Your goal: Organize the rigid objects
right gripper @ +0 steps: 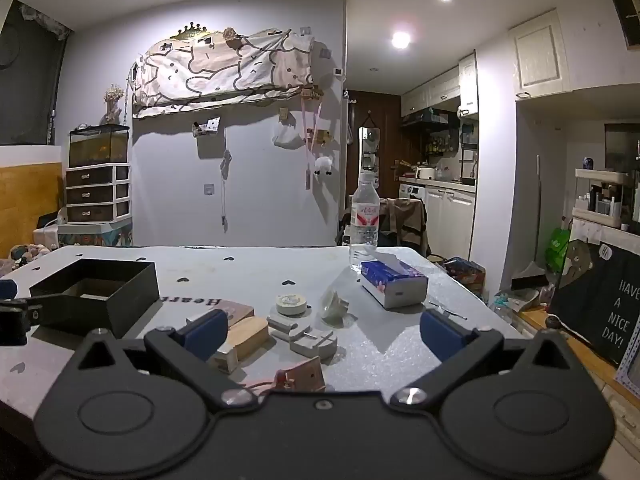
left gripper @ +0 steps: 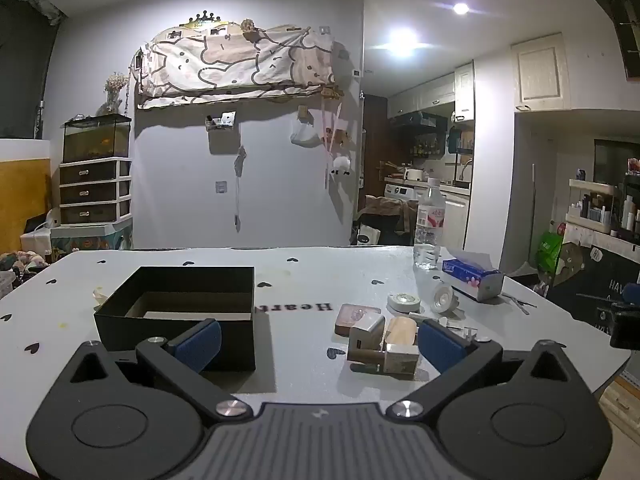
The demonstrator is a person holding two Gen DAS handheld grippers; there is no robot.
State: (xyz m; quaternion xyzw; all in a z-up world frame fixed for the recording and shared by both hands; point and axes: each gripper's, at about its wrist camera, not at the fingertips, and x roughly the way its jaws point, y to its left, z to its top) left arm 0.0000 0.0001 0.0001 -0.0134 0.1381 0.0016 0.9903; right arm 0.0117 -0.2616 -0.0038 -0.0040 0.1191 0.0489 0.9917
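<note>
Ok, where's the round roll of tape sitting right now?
In the right wrist view the tape roll lies flat mid-table, between the open black box on its left and the blue tissue pack on its right.

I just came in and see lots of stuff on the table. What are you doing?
A person holds two grippers over the table to tidy small hard things. The left gripper and right gripper both have open jaws holding nothing. The black box looks empty. Wooden blocks, a round white puck and a small lamp lie loose beside it, not yet put away.
</note>
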